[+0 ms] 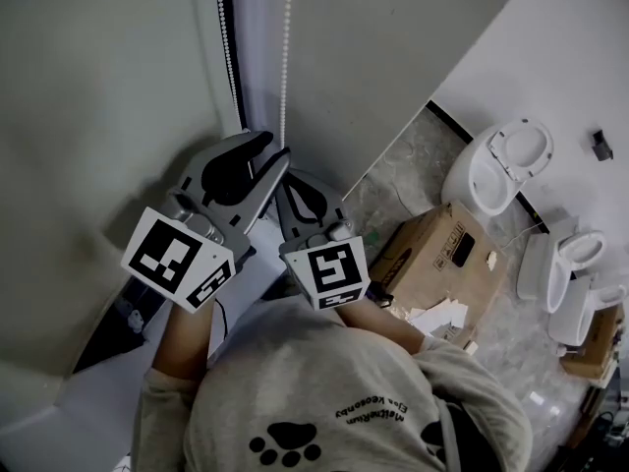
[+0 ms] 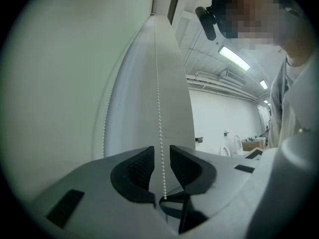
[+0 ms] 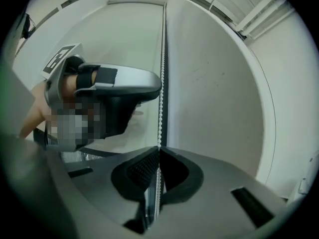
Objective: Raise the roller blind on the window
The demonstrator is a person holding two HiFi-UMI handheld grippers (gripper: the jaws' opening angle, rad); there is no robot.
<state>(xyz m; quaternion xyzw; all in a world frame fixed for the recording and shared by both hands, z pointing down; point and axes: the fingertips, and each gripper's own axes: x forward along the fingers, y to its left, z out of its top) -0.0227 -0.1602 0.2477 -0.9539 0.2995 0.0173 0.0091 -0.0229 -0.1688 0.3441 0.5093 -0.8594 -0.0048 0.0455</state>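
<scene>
2 grippers sit at centre in the head view, just beyond the person's grey sweatshirt (image 1: 324, 401) at 6 o'clock. The right gripper (image 3: 158, 154) has its jaws pinched together on 1 strand of the bead chain (image 1: 286, 57). The left gripper (image 2: 160, 156), higher on that strand, stands apart, and the beads pass between its pads unpressed. 2 strands run straight up toward 12 o'clock beside the pale window strip. On the floor at 3 o'clock are 1 cardboard box (image 1: 442, 254) and 1 white toilet bowl (image 1: 506, 170)
</scene>
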